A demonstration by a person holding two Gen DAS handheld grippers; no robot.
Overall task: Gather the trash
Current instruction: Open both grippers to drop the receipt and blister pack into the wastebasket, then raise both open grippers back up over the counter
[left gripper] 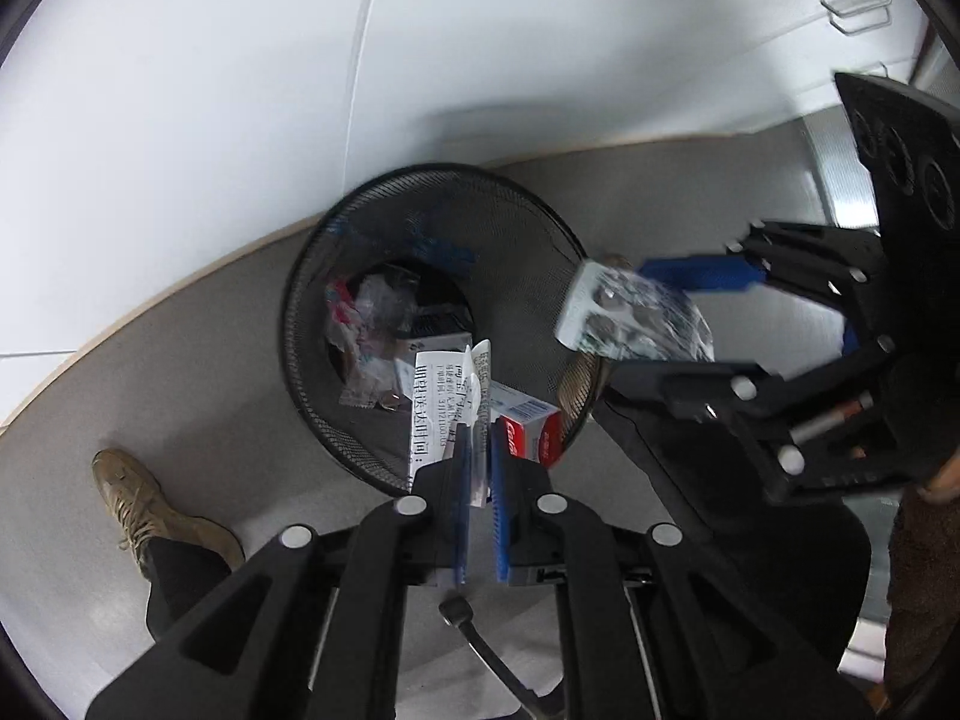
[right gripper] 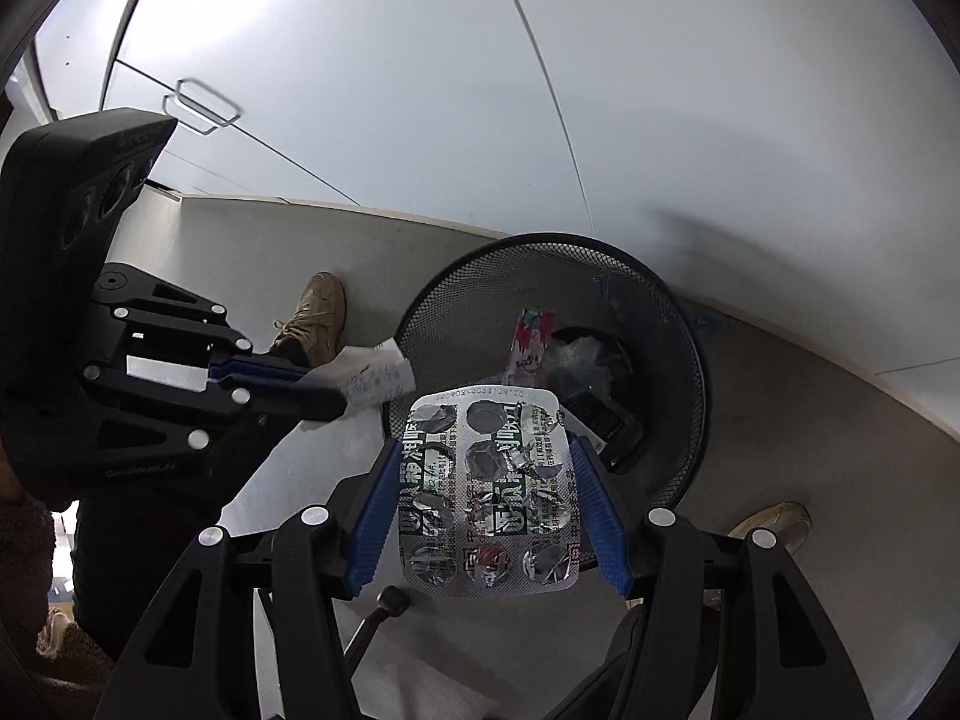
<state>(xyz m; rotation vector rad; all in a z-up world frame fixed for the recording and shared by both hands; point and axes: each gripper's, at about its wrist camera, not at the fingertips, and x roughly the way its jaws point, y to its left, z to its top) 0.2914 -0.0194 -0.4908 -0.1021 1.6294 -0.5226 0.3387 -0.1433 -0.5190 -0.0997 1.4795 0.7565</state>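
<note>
two hand-held grippers hang over a black mesh wastebasket [left gripper: 432, 324] at the centre of the left wrist view, each with trash. the left gripper [left gripper: 479, 468], jaws narrowed, pinches a folded printed paper slip [left gripper: 447, 402] whose free end reaches over the basket's near rim. the right gripper [right gripper: 492, 504] has its blue pads [right gripper: 375, 516] spread either side of a spent foil blister pack [right gripper: 489, 486]; whether they grip its edges cannot be told. the pack sits low centre in the right wrist view, near the rim. judged from this, a clean drop calls for carrying both items past the rim, over the wrappers and a small carton [left gripper: 528, 432] already inside, before letting go. the basket stands on a grey floor [left gripper: 180, 396] beside white cabinet doors [right gripper: 360, 90]; a tan shoe [left gripper: 150, 504] shows lower left.
</note>
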